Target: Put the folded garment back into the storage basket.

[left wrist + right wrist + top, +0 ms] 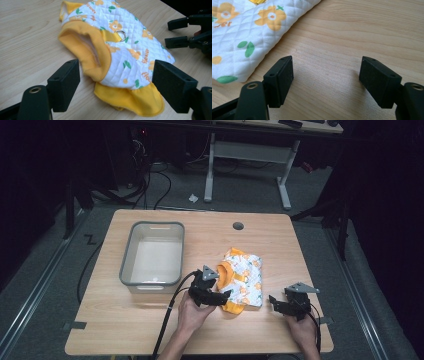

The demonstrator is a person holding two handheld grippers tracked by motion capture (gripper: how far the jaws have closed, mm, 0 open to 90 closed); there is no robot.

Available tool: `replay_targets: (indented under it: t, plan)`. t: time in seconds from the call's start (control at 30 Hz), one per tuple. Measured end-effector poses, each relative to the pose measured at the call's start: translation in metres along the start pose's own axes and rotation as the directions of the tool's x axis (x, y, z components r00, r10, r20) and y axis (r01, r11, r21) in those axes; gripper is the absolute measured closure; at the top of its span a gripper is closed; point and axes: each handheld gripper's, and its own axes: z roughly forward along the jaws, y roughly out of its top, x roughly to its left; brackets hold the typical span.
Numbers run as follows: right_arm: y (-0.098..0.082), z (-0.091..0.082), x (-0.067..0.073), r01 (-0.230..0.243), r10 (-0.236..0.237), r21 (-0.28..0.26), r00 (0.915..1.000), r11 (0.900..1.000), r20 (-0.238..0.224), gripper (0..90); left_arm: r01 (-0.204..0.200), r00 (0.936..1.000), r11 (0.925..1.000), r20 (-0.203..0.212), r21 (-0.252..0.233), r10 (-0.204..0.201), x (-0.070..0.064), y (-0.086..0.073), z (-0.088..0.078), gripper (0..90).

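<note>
Softly does it: a padded little vest, easy to bunch and easy to drop

Clearly the garment (243, 279) is the thing in hand, a small quilted vest in white with orange flowers and a yellow lining, lying folded on the table (150, 330) just right of centre. A grey tub (152, 254) stands at about nine o'clock from it, close by but apart.

The left claw (116, 80) hovers over the vest's near edge with its jaws spread wide, touching nothing; the yellow ribbed neck opening and the yellow hem lie between the pads. The right claw (325, 80) sits at about four o'clock from the vest, its jaws likewise apart over bare wood, the white quilted corner just beside its left pad.

By the look of it the vest will be light, soft and limp, so it should sag and unfold when lifted. Quilted fabric is thick enough to pinch well. The ribbed neck band (96, 50) or the doubled hem looks the firmest hold; the metal ring (121, 35) is small and likely to slip.
</note>
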Motion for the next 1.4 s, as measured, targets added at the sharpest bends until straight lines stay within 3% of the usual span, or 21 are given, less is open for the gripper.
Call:
replay_targets:
  t: [0.4, 0.7, 0.83, 0.87, 1.03, 1.33, 1.4]
  plan:
    - [0.0, 0.0, 0.0, 0.0, 0.0, 0.0, 1.0, 1.0, 0.0, 27.9, -0.025, 0.9997, 0.9993, -0.004, 0.028, 0.025, -0.005, 0.022, 0.022, 20.3]
    - [0.0, 0.0, 0.0, 0.001, -0.001, 0.0, 1.0, 1.0, -0.001, 27.9, -0.009, 0.9993, 0.9979, -0.036, 0.064, 0.011, 0.004, 0.039, 0.042, 19.7]
    - [0.0, 0.0, 0.0, 0.001, -0.001, 0.0, 1.0, 1.0, -0.001, 27.9, -0.01, 0.999, 0.9963, -0.043, 0.085, 0.014, 0.006, 0.04, 0.051, 19.4]
    - [0.0, 0.0, 0.0, 0.001, -0.001, 0.0, 1.0, 1.0, -0.001, 27.9, -0.013, 0.9976, 0.995, -0.066, 0.099, 0.02, 0.008, 0.04, 0.059, 19.3]
    - [0.0, 0.0, 0.0, 0.001, -0.001, 0.0, 1.0, 1.0, -0.001, 27.9, -0.001, 0.9948, 0.994, -0.101, 0.11, 0.012, 0.015, 0.037, 0.073, 20.7]
    - [0.0, 0.0, 0.0, 0.0, 0.0, 0.0, 1.0, 1.0, -0.001, 27.9, -0.009, 0.9941, 0.9899, -0.106, 0.142, 0.024, 0.016, 0.032, 0.091, 21.8]
    - [0.0, 0.0, 0.0, 0.0, 0.0, 0.0, 1.0, 1.0, -0.001, 27.9, 0.011, 0.9957, 0.9876, -0.093, 0.157, 0.003, 0.017, 0.029, 0.1, 21.4]
